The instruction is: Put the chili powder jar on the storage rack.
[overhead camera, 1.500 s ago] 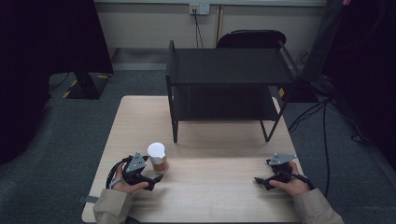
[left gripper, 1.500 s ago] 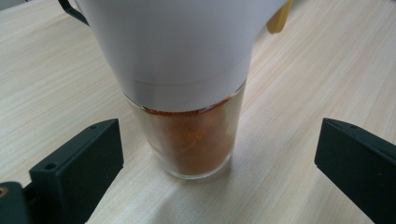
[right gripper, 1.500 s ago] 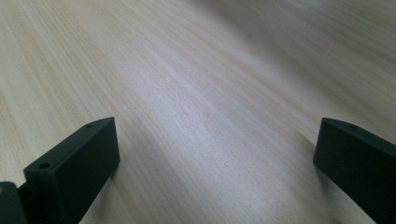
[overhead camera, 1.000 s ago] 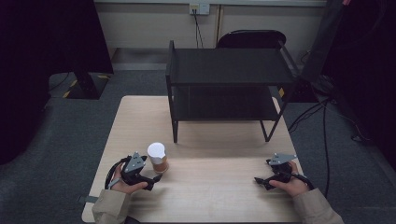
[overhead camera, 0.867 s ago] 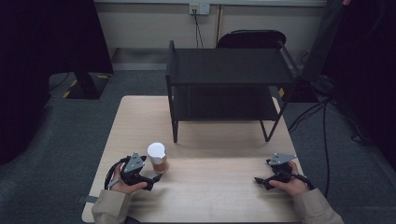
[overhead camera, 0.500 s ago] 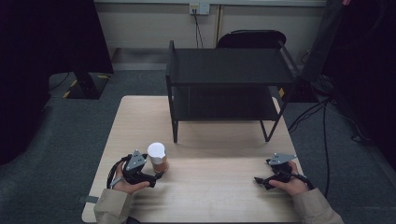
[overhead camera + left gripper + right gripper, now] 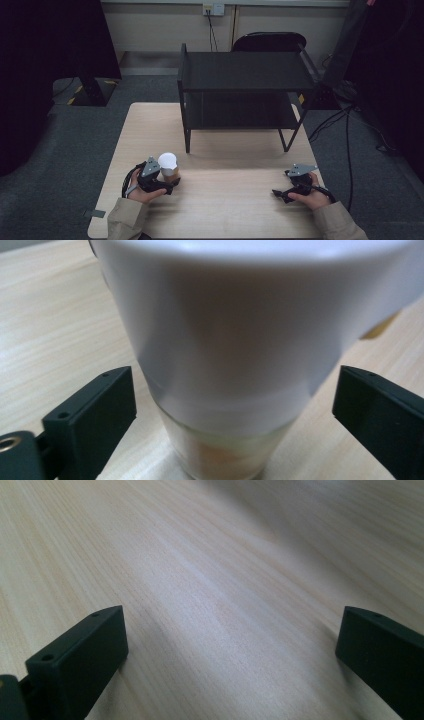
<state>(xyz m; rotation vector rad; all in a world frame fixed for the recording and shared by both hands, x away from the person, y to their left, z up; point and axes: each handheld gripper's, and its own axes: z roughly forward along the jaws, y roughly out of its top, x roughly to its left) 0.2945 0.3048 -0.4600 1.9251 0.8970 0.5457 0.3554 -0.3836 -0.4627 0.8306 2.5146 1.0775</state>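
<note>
- The left hand-held gripper is sitting around the cup, which is standing upright on the tabletop near its front left part.
- In the left gripper view, the cup is sitting between the two black jaws, which have just been closing in on it; a gap is showing on each side, so the pads are not pressing on it yet.
- By my reading, the reach is done and the grasp is only beginning; lifting the cup and carrying it somewhere, perhaps to the shelf rack, is all left to do.
- The right hand-held gripper is resting on the front right of the tabletop, jaws spread wide with nothing but bare wood between them.
- The tabletop is showing pale wood grain, and the black two-tier shelf rack is standing at its far edge.
- Grey carpet is lying around it, with a dark chair behind the rack, cables trailing at the right, and a wall socket above.
</note>
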